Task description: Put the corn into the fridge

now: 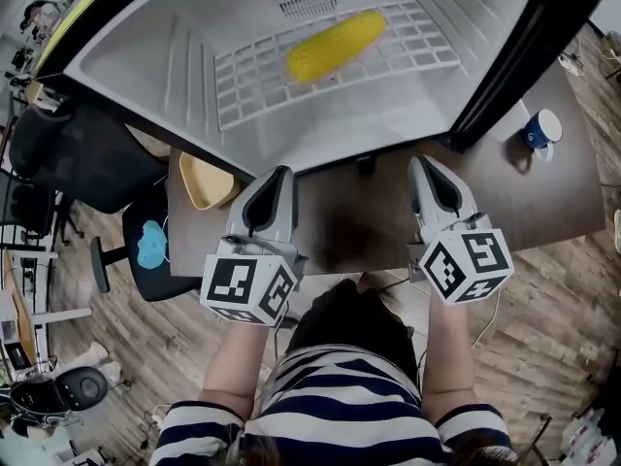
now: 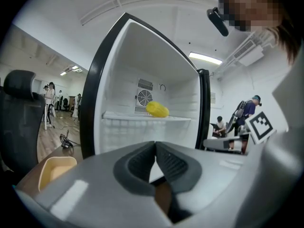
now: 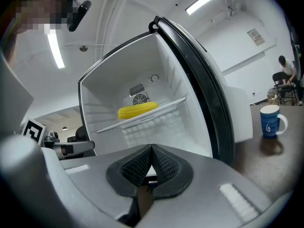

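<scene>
- Corn [image 1: 335, 44] lies on its side on the white wire shelf [image 1: 243, 90] inside the open fridge [image 1: 146, 61], so your job looks done.
- It looks light, stiff and bumpy, and it may roll. If you move it, pinch it across the middle.
- Your left tool [image 2: 155, 148] and right tool [image 3: 151, 151] are both clenched on nothing, over the counter [image 1: 553, 192].

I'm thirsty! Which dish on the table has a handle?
The blue mug, at the right in the head view. It has a handle on its side. The yellow bowl at the left has none.
</scene>
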